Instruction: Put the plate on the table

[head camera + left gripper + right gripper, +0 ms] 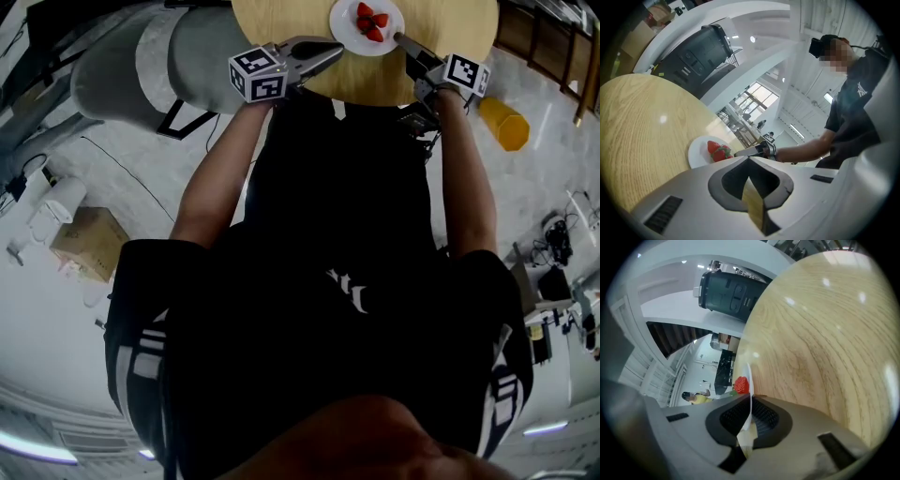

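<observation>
No words or numbers can be read. The cubes on the left gripper [328, 49] and right gripper [401, 39] carry only black-and-white square markers – no letters. The white print on the shirt [349, 289] and the panel on the dark appliance [696, 54] are too small and blurred to read.

Lab-like indoor demo space, round wooden tabletop [450, 37], grey padded chairs [122, 61] left of it, pale stone floor [150, 131] around it, cardboard box [86, 242] and loose cables [553, 244] lying there
</observation>
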